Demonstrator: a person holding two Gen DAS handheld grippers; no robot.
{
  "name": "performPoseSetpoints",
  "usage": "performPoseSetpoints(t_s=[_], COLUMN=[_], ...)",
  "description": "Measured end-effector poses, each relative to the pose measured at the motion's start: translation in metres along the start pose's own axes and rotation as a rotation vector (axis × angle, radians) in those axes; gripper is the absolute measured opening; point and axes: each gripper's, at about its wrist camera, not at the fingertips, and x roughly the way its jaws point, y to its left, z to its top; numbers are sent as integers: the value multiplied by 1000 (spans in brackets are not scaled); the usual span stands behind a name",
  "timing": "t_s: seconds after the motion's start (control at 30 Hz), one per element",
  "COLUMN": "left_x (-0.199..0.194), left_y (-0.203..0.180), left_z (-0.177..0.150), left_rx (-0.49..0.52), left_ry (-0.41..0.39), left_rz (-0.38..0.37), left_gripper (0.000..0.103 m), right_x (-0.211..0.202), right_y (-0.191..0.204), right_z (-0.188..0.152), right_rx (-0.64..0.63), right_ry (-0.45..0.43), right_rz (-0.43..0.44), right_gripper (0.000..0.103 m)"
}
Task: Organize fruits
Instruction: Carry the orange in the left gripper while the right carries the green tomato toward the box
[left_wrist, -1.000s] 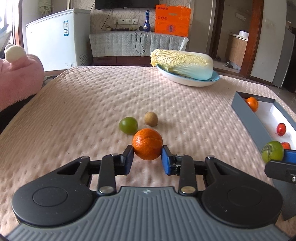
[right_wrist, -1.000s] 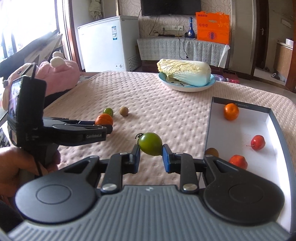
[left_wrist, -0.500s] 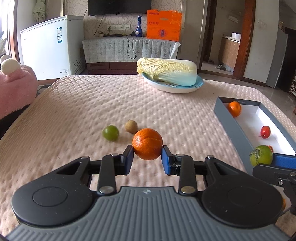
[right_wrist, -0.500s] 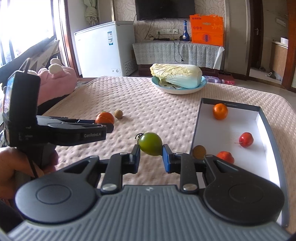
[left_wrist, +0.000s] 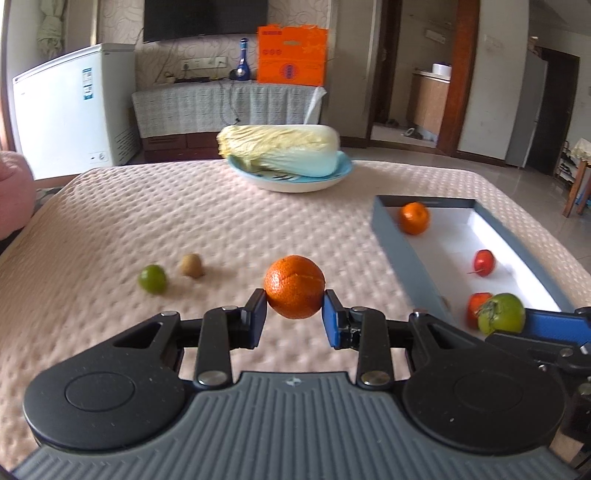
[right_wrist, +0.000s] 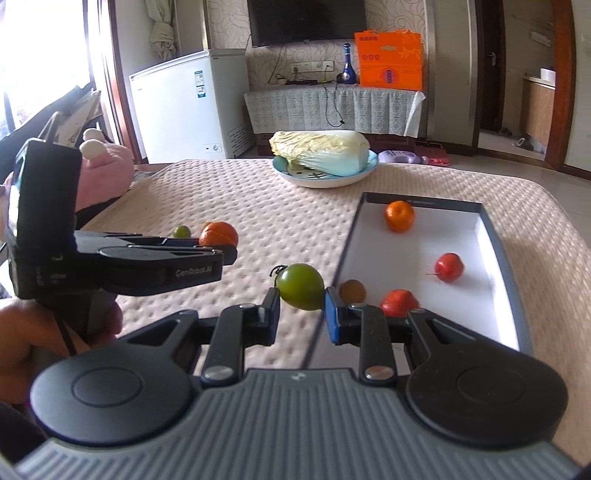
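While you are carrying a fruit in each hand, the relation that matters is where the gray box (right_wrist: 509, 258) is lying: ahead and to the right of both tools. Your right tongs (right_wrist: 298, 309) are pinching the green tomato (right_wrist: 300, 286) between the blue pads, its stem pointing left, and they are hovering just beside the box's near left wall, so this hand is the nearer one. Your left tongs (left_wrist: 294, 317) are gripping the orange (left_wrist: 294, 286) squarely across its middle, hanging above the pink quilted worktop (left_wrist: 184, 221), well left of the box.

Just past the green tomato, inside the box, a brown fruit (right_wrist: 352, 291) and a red fruit (right_wrist: 399, 302) are sitting near the close corner, so I judge you are needing to drop beyond or beside them. Farther in, a red apple-like fruit (right_wrist: 448, 266) and a small orange (right_wrist: 399, 215) are resting apart on the white floor.

Out on the worktop, a green lime (left_wrist: 152, 278) and a brown kiwi-like fruit (left_wrist: 191, 265) are waiting side by side. Farthest off, a cabbage (left_wrist: 280, 153) is lying on a plate (left_wrist: 295, 182).
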Motion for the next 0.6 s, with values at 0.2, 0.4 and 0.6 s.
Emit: performPoseSetpoints(t_s=[0.2,0.4,0.6], left_x=[3,5,4], left_y=[-26,-45,-63], left_z=[1,3,2], left_rx=[25,32,51], left_ry=[-5,-7,-9], left_rz=[-39,-66,-90], left_gripper=[38,38,38], right_x=[-7,-14,-21], right_y=[-18,-32,-43], right_z=[-5,-11,-17], right_rx=[19,34,49], right_ry=[1,5,8], right_rz=[-34,-65,-91], right_gripper=[29,29,29])
